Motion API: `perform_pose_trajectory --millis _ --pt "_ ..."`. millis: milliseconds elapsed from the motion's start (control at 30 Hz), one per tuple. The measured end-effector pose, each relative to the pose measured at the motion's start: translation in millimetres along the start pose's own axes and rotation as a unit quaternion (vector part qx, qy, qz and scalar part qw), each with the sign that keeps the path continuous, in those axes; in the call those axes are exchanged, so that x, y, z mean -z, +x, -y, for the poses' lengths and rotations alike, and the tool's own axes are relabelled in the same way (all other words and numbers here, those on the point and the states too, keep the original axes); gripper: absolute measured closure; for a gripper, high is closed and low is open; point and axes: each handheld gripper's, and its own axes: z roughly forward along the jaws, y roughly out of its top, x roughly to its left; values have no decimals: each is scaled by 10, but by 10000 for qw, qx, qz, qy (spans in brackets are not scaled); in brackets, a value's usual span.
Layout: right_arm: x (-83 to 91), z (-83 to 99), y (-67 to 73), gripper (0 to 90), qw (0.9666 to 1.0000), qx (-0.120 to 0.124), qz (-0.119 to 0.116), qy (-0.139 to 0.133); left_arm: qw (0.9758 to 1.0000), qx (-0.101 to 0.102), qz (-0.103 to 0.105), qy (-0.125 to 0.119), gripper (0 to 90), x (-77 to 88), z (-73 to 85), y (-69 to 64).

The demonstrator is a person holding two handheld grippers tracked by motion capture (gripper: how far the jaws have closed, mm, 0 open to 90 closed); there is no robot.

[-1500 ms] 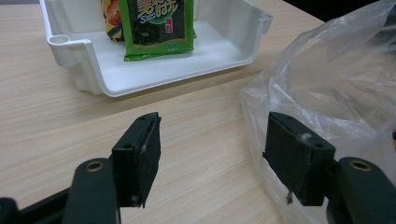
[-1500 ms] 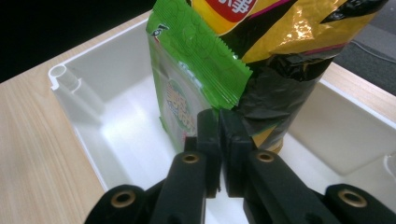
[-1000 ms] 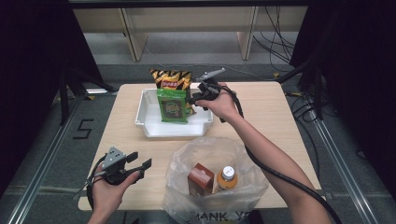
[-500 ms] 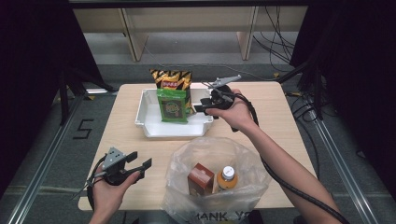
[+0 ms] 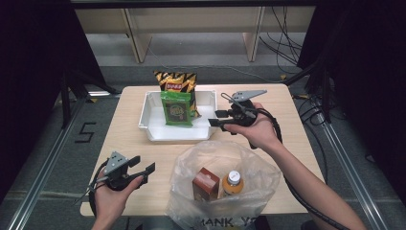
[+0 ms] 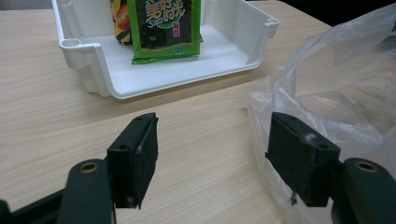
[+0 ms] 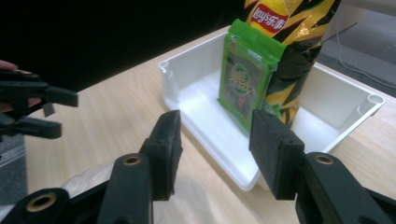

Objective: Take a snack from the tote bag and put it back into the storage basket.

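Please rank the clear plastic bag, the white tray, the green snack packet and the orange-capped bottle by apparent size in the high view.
1. clear plastic bag
2. white tray
3. green snack packet
4. orange-capped bottle, partly hidden in the bag

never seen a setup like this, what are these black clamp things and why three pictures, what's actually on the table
The black clamps are two-jaw grippers that a person holds, one in each hand. The high view looks down on the table from above: the left gripper sits at the near left, and the right gripper is by the white tray. The other two pictures come from cameras riding on each gripper, looking out between its own two black jaws.

In the tray stand a green snack packet and, behind it, a yellow and black chip bag. Nearer the person is a clear plastic bag holding a brown carton and an orange bottle with a white cap.

Both grippers are open and hold nothing; the right one's jaws have just been opening, with nothing between them.
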Motion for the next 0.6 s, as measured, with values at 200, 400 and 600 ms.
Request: perform_pose_trajectory --millis 200,400,600 --pt "185 161 91 533 9999 141 -26 -20 10000 -9 -6 -2 331 0 0 -4" --pt "347 261 225 520 9998 -28 -170 -93 10000 -32 -1 24 332 -5 4 -8" --pt "472 365 298 500 9998 54 -199 -70 10000 -22 -1 -2 332 -2 4 -7"
